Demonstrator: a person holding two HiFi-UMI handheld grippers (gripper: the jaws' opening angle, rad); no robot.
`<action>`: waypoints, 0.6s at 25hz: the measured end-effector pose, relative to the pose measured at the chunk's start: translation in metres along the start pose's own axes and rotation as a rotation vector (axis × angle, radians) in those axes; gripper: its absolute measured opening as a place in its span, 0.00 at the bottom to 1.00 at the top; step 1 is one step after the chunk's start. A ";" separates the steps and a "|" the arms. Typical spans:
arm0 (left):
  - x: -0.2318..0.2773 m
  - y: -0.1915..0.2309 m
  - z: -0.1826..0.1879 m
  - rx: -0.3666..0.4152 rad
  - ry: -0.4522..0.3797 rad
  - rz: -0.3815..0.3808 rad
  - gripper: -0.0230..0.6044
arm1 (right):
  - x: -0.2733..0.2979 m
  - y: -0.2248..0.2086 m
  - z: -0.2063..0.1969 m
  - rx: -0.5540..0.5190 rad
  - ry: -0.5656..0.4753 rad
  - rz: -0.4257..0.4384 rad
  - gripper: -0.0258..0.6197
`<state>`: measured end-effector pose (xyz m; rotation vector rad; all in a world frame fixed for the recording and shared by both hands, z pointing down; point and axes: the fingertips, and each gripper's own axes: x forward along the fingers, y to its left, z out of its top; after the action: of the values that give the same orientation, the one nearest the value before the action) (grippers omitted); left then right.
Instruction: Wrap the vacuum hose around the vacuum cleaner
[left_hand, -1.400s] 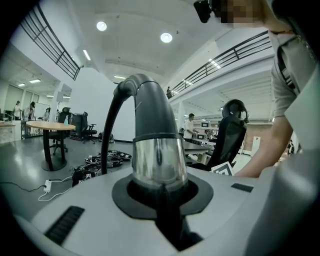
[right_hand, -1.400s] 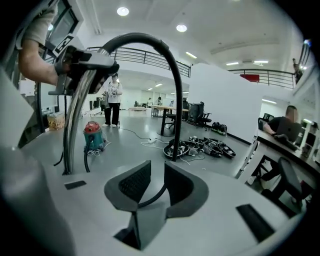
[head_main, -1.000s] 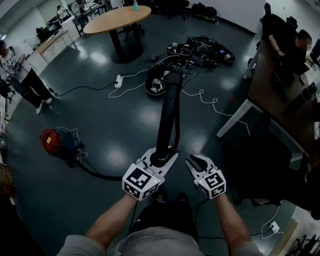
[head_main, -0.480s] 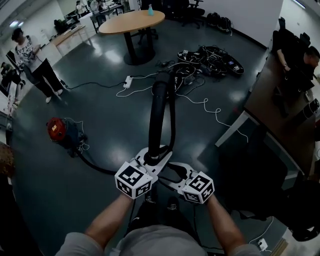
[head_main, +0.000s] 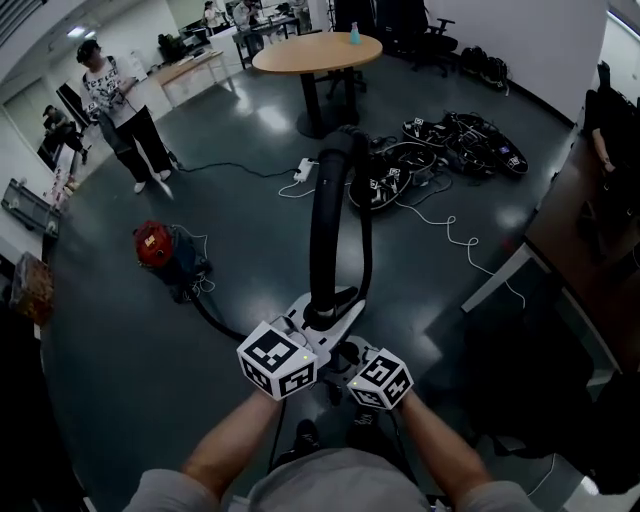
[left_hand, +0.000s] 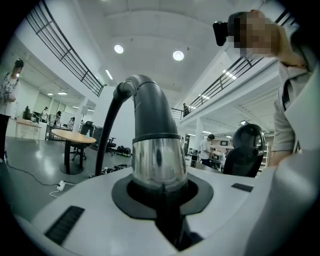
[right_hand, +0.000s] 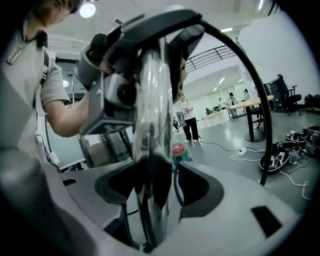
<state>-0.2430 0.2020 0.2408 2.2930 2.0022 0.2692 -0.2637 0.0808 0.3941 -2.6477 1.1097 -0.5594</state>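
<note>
- Vacuum cleaner (head_main: 153, 245) sits on the floor, far left; hose (head_main: 213, 319) runs from it to the upright wand (head_main: 326, 220).
- Left claw (head_main: 328, 312): clamped on the wand's chrome tube, confirmed by its own view.
- Right claw (head_main: 345, 353), just beside: jaws just opened wide; only its view shows the tube loose between them.
- Beyond: round desk (head_main: 318, 52); cable heap (head_main: 450, 140) to the right.

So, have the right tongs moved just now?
Yes: the right tongs swung left, jaws opening, from clear of the vacuum wand to straddling its metal end.
</note>
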 end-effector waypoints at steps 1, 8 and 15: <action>-0.010 0.001 0.007 -0.016 -0.022 0.000 0.15 | 0.008 0.003 -0.001 0.007 -0.001 -0.004 0.43; -0.087 0.023 0.035 -0.109 -0.143 0.031 0.15 | 0.049 0.056 0.015 -0.111 0.043 -0.025 0.21; -0.168 0.033 0.025 -0.188 -0.127 -0.007 0.19 | 0.071 0.110 0.009 -0.120 0.095 -0.096 0.20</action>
<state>-0.2280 0.0327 0.2097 2.1328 1.8399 0.2902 -0.2843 -0.0458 0.3676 -2.8163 1.0787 -0.6631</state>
